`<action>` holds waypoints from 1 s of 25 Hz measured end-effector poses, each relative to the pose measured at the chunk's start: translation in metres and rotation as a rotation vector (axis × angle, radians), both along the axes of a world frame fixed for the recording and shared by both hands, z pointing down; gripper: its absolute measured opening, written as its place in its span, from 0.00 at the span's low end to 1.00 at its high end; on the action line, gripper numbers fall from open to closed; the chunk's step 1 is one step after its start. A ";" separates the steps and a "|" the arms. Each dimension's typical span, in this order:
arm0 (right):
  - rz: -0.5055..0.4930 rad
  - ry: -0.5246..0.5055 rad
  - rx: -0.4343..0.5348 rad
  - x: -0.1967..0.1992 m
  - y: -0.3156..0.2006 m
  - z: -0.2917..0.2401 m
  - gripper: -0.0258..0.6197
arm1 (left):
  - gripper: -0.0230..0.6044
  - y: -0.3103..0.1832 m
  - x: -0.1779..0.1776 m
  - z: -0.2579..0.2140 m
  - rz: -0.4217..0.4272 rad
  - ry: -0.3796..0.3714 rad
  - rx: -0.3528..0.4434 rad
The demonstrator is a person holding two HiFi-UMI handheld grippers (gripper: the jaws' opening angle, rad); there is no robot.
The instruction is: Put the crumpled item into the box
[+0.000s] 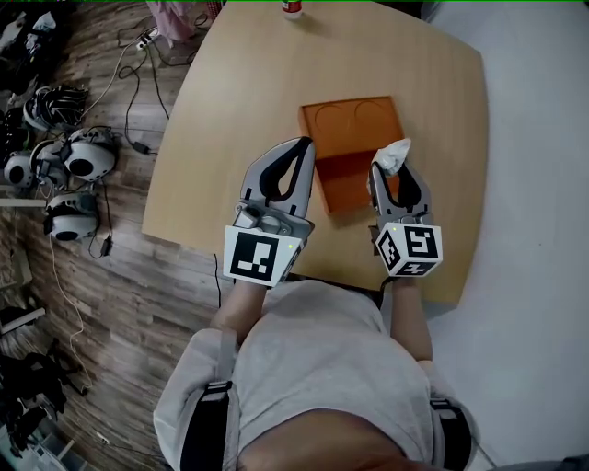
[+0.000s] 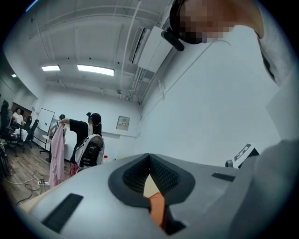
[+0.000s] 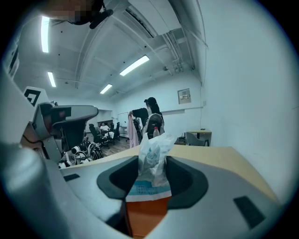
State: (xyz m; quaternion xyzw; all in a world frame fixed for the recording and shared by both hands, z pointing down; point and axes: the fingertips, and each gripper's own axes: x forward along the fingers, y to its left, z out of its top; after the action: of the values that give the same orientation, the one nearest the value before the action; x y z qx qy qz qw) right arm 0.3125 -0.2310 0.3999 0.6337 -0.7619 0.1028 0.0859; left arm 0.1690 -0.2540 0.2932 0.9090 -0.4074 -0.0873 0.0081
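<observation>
An orange box (image 1: 354,138) with a shallow open tray lies in the middle of the round wooden table (image 1: 239,83). My right gripper (image 1: 396,167) hangs over the box's right near corner, shut on a white crumpled packet (image 1: 397,154) that sticks up from its tips. In the right gripper view the packet (image 3: 154,158) stands between the jaws with the box (image 3: 147,214) below. My left gripper (image 1: 302,145) rests just left of the box, shut with nothing in it. In the left gripper view its tips (image 2: 149,156) meet, and a strip of box (image 2: 158,207) shows through the gap behind them.
A small bottle (image 1: 293,9) stands at the table's far edge. Several headsets (image 1: 74,161) and cables lie on the wooden floor to the left. The table's near edge is right in front of the person's body. A person (image 2: 88,140) stands far across the room.
</observation>
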 end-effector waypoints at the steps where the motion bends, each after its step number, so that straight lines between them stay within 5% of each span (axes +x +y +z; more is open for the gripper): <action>1: -0.014 0.001 -0.017 0.000 -0.003 0.008 0.31 | 0.06 -0.001 0.001 0.003 -0.011 -0.003 -0.004; 25: -0.314 0.161 -0.368 -0.029 -0.016 0.136 0.31 | 0.06 0.002 -0.013 0.047 -0.174 -0.048 -0.069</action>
State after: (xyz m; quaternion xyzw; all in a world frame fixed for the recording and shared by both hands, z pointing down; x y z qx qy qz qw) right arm 0.2838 -0.2470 0.5363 0.4876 -0.8101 0.1740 0.2752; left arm 0.1559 -0.2522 0.3404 0.8712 -0.4877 -0.0518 0.0218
